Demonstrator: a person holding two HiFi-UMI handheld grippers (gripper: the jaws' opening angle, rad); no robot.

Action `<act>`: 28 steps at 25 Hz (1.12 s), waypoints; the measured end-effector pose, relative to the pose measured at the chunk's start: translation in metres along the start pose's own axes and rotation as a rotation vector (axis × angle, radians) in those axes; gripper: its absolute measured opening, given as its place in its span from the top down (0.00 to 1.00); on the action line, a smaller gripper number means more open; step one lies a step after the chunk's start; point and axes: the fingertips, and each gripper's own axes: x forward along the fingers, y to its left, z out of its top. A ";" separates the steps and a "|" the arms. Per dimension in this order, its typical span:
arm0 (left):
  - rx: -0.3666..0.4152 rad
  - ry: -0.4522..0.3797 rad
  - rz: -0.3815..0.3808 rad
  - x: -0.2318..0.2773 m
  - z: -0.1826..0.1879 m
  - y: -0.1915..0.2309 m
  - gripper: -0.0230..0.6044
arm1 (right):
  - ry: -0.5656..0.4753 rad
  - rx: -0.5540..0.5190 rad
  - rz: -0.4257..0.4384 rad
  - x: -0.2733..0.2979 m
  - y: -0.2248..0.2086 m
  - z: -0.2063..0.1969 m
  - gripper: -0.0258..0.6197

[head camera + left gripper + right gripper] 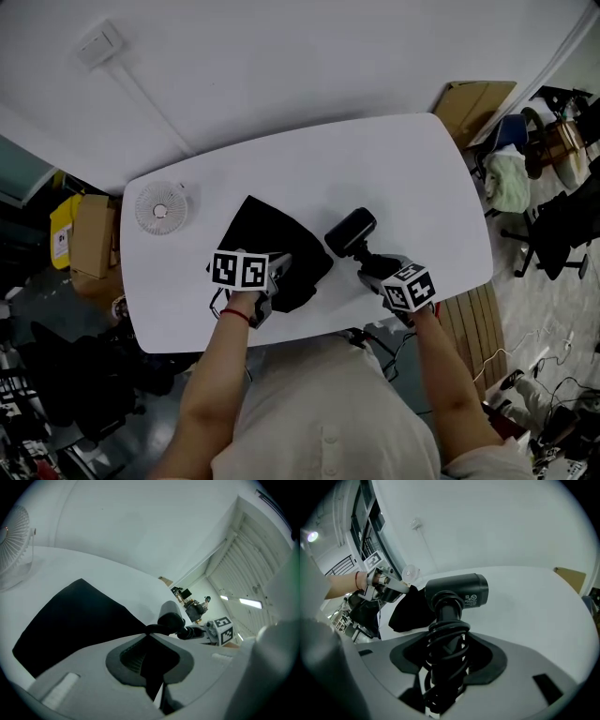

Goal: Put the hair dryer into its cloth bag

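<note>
Black limp cloth bag [270, 242], matte cylindrical hair dryer [350, 232]

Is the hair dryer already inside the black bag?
No, the hair dryer sits outside the cloth bag, its handle clamped in the right gripper beside the bag.

On our white counter [412, 178], the right half and the far strip by the wall lie open for us to pass. A small fan [160, 207] blocks the far left corner. The black cloth bag [267, 239] covers the middle, with the hair dryer [350, 232] in our right claw [367, 264] just beside its right edge.
</note>
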 end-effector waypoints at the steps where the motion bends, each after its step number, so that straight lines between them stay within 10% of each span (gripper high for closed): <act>1: -0.009 -0.002 0.002 0.001 0.001 0.001 0.92 | -0.003 -0.006 -0.001 -0.004 0.006 -0.002 0.60; 14: -0.076 0.002 0.024 0.015 0.012 0.000 0.92 | -0.070 -0.018 -0.054 -0.035 0.066 -0.028 0.60; 28: -0.117 -0.039 -0.105 0.001 0.020 -0.038 0.92 | 0.015 -0.298 -0.237 0.003 0.104 -0.031 0.60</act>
